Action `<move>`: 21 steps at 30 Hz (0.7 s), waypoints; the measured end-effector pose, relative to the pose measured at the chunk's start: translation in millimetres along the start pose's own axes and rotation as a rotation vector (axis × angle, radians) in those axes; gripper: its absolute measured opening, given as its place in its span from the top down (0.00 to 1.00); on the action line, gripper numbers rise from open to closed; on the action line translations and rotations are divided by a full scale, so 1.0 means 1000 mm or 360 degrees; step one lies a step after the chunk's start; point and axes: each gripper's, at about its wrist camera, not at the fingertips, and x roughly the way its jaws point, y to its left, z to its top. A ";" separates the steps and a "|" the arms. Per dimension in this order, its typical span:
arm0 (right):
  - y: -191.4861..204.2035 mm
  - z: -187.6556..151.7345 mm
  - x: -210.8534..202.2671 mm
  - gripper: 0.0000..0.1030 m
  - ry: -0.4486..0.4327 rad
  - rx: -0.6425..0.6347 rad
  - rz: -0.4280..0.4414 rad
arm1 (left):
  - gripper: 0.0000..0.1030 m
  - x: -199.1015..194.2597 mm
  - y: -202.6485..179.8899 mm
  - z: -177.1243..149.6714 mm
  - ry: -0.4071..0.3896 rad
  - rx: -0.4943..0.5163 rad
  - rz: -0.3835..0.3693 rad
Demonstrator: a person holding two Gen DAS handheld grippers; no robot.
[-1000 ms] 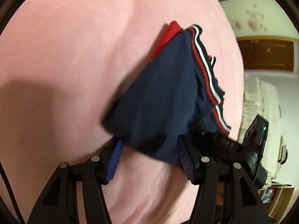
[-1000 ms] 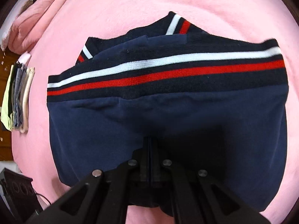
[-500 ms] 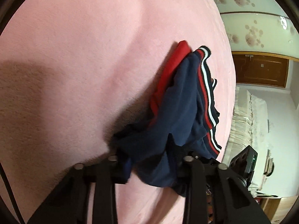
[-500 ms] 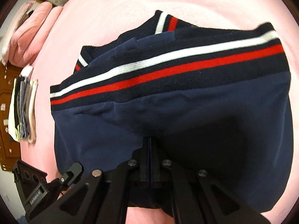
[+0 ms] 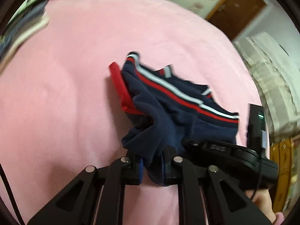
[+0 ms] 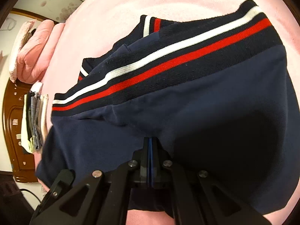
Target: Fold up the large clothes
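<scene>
Left wrist: left claw [image 5: 151,166] just closing, pinching bunched navy knit garment [image 5: 176,112]; right claw [image 6: 150,150] clamps smooth hem.

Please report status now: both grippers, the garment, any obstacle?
Left gripper jaws just closed on navy garment. Right gripper shut on its edge. Garment bunched on pink blanket. No obstacle seen.

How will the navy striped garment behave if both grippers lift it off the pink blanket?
Likely floppy: the navy garment bunches into soft folds at the left gripper. Probably sags between grips. The thick ribbed band may hang heavier.
</scene>
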 end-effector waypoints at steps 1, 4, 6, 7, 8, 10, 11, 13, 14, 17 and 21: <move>-0.003 0.000 -0.001 1.00 0.0004 0.0004 0.0026 | 0.90 -0.004 -0.011 0.000 -0.0030 0.0056 0.0007; -0.015 0.003 -0.005 1.00 0.0044 0.0032 0.0111 | 0.90 -0.018 -0.037 -0.005 -0.0077 0.0206 0.0071; -0.018 0.006 -0.007 1.00 0.0081 0.0034 0.0147 | 0.90 -0.023 -0.055 -0.008 -0.0102 0.0237 0.0068; -0.021 0.009 -0.009 1.00 0.0104 0.0024 0.0177 | 0.91 -0.024 -0.065 -0.009 -0.0110 0.0243 0.0063; -0.022 0.011 -0.010 1.00 0.0113 0.0013 0.0197 | 0.91 -0.024 -0.073 -0.010 -0.0113 0.0246 0.0062; -0.031 0.024 -0.016 1.00 0.0113 0.0003 0.0284 | 0.91 -0.029 -0.090 -0.014 -0.0114 0.0251 0.0072; -0.034 0.029 -0.016 1.00 0.0126 0.0010 0.0323 | 0.92 -0.030 -0.097 -0.017 -0.0114 0.0252 0.0075; -0.043 0.049 -0.010 1.00 0.0237 0.0023 0.0456 | 0.92 -0.034 -0.108 -0.023 -0.0113 0.0252 0.0078; -0.044 0.054 -0.007 1.00 0.0282 0.0021 0.0502 | 0.92 -0.032 -0.116 -0.026 -0.0110 0.0253 0.0093; -0.051 0.073 0.003 1.00 0.0441 -0.0011 0.0614 | 0.92 -0.029 -0.134 -0.035 -0.0105 0.0256 0.0122; -0.074 0.103 -0.017 0.99 0.0339 0.0009 0.0702 | 0.93 -0.013 -0.161 -0.048 -0.0063 0.0276 0.0125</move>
